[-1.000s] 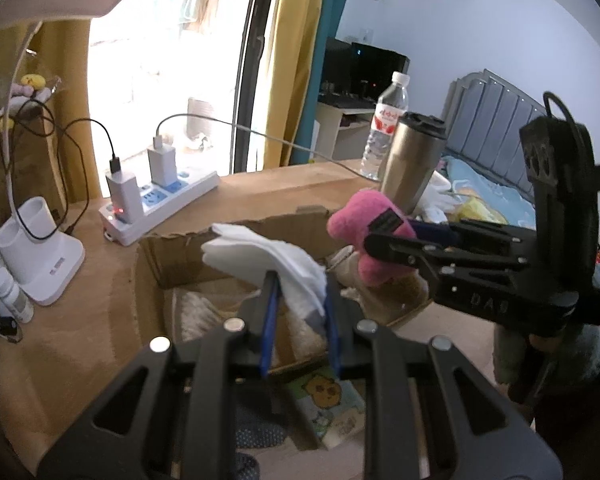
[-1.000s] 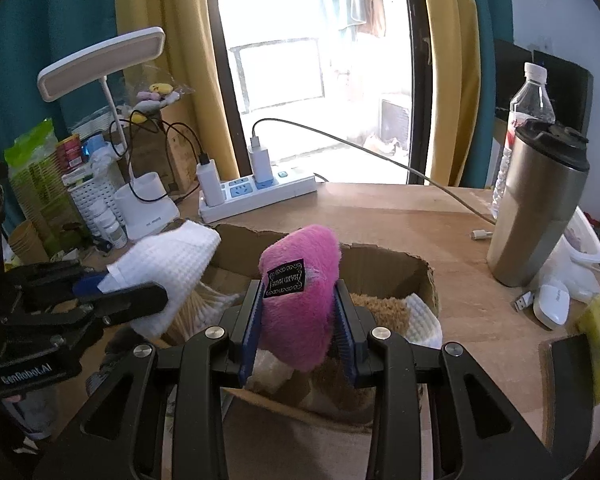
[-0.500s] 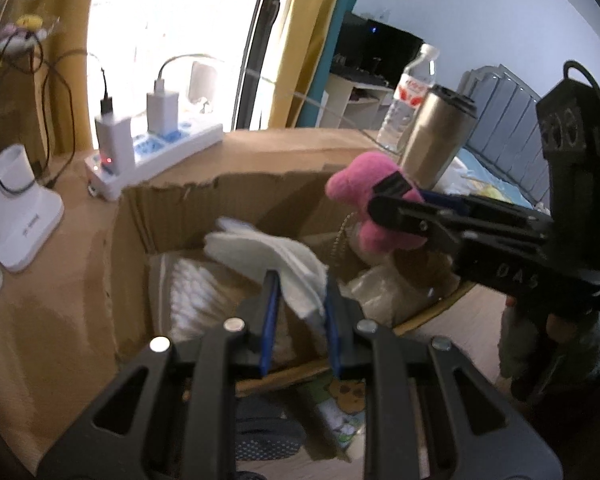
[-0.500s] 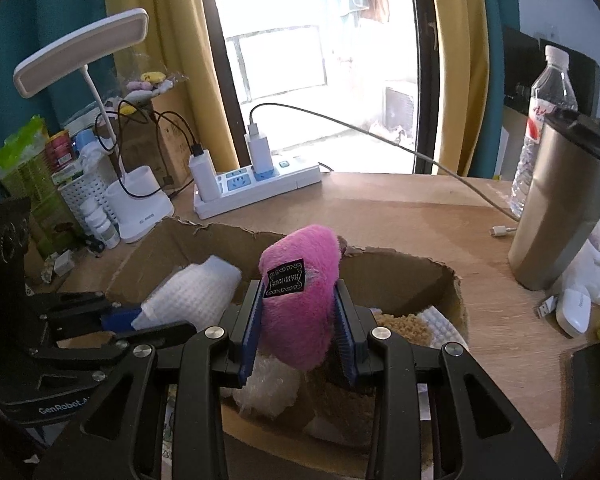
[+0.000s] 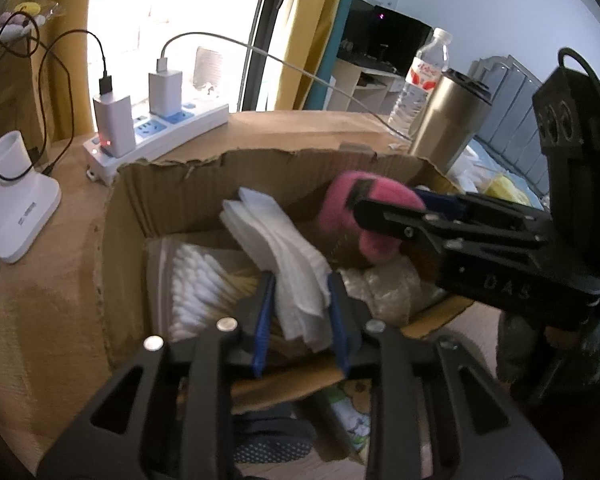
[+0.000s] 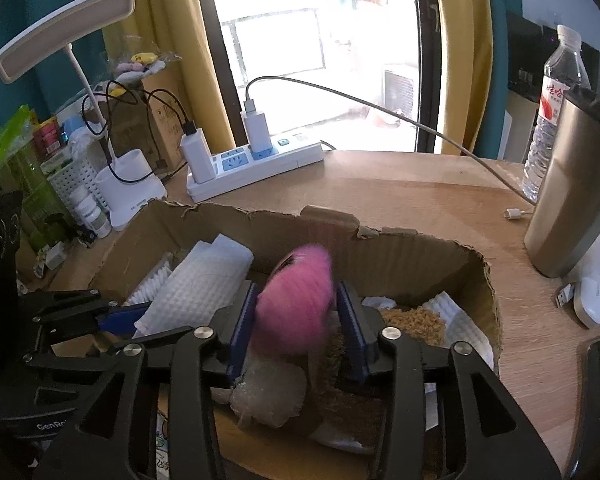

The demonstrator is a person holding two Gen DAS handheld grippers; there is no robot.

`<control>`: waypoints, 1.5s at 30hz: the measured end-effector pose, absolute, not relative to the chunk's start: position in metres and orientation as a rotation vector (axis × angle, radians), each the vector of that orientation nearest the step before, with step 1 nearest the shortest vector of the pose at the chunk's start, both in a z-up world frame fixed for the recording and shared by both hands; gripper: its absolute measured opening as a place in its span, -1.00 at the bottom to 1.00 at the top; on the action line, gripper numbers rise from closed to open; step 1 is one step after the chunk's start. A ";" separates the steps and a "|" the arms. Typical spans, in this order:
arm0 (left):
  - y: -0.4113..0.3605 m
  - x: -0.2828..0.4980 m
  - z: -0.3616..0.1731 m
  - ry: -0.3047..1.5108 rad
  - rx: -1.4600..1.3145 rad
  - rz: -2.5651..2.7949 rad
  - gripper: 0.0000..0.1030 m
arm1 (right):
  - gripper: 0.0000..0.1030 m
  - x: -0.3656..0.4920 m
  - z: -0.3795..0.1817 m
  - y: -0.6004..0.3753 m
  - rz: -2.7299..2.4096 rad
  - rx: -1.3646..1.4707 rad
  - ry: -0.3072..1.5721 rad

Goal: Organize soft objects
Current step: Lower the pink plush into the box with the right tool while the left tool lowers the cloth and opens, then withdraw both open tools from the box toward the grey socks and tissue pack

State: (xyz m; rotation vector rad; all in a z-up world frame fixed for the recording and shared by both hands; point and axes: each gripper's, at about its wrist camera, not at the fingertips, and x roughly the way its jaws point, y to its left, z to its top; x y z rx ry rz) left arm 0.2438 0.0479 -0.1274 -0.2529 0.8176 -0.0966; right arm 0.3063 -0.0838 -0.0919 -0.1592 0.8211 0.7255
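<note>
Both grippers hung inside the cardboard box (image 6: 420, 240). The left gripper (image 5: 300, 304) pinched the white cloth (image 5: 276, 248); the right gripper's (image 6: 296, 320) fingers had widened around the pink plush (image 6: 296, 300), best released low.

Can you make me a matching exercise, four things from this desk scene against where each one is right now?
Things
1. white cloth
2. pink plush toy
3. steel tumbler
4. power strip

Places
A. on the desk behind the cardboard box, chargers plugged in
B. between the left gripper fingers, over the box
C. upright on the desk, right of the box
D. between the right gripper fingers, low in the box

Pairs: 1-B, 2-D, 3-C, 4-A
</note>
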 end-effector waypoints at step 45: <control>0.052 0.171 -0.092 0.724 -0.246 0.012 0.02 | 0.07 0.231 -0.046 -0.102 0.716 -0.179 0.720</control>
